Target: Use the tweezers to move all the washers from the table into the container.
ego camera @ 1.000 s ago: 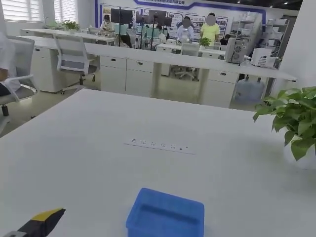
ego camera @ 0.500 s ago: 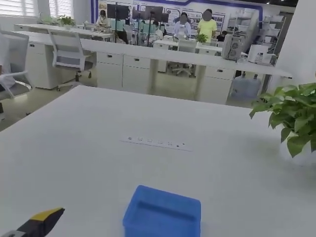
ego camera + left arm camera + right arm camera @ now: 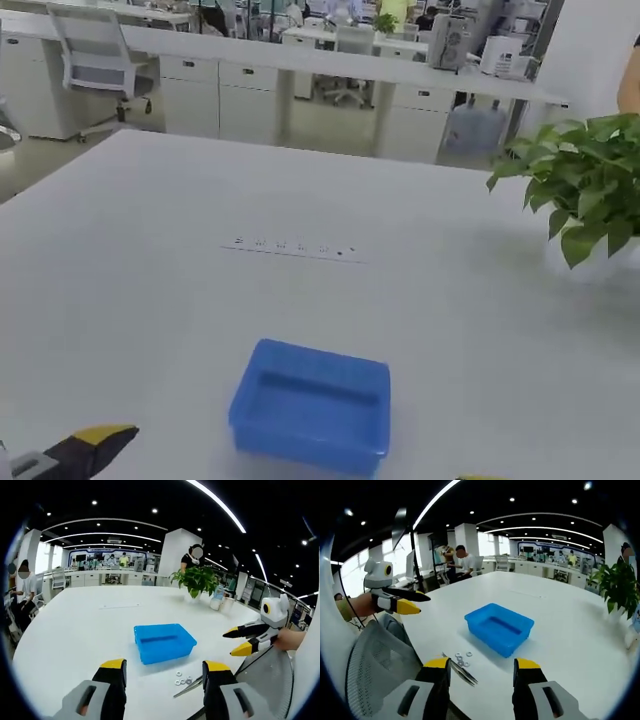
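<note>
**Both tongs wide open; washers lie on the desk beside the container**

The left tongs [image 3: 165,665] stand wide apart with nothing between them, raised over the near edge of the white desk [image 3: 75,625]. The right tongs [image 3: 481,663] are spread just as wide and are likewise empty.

In the left gripper view the blue container [image 3: 164,642] sits upright on the desk at 12 o'clock from the tongs. A small cluster of washers [image 3: 182,679] lies on the desk at about 5 o'clock from the container, near it but apart. The tweezers [image 3: 189,687] lie flat just beside the washers, on the side away from the container. Whether they touch a washer I cannot tell. The right tongs come in at 3 o'clock, held by a hand, their yellow tips apart.

In the right gripper view the washers lie at 7 o'clock from the container, and the left tongs show at 9 o'clock.

In the head view a potted plant [image 3: 585,185] stands at 2 o'clock from the container and a socket strip [image 3: 290,247] at 12 o'clock.
</note>
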Action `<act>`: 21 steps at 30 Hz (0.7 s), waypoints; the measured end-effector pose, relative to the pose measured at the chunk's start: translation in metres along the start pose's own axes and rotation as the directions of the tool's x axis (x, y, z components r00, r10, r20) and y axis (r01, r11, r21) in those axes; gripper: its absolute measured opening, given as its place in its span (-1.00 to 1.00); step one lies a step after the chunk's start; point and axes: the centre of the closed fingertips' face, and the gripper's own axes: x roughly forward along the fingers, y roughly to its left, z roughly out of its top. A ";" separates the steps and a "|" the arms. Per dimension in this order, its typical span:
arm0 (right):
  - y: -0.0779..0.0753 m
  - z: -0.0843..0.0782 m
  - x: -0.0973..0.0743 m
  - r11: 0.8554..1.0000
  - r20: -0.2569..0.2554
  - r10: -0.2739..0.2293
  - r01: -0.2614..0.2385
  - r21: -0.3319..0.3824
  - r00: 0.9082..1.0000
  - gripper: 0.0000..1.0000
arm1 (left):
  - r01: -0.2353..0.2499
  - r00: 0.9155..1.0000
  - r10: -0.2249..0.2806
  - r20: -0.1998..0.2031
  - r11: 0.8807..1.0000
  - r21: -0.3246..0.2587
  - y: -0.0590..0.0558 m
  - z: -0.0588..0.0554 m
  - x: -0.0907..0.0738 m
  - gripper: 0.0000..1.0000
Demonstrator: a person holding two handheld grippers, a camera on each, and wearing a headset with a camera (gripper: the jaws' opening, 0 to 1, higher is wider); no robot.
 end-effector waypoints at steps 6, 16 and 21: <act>0.012 -0.010 0.016 0.992 -0.078 0.071 -0.078 -0.098 0.994 -0.38 | 0.084 0.988 -0.077 -0.136 0.996 0.039 -0.007 -0.020 0.018 -0.04; 0.025 -0.028 0.039 0.966 -0.191 0.171 -0.202 -0.160 0.967 -0.78 | 0.272 0.902 -0.207 -0.379 0.954 0.127 -0.025 -0.065 0.039 -0.41; 0.029 -0.039 0.048 0.949 -0.254 0.194 -0.247 -0.196 0.948 -0.79 | 0.357 0.843 -0.209 -0.496 0.907 0.225 -0.026 -0.087 0.045 -0.57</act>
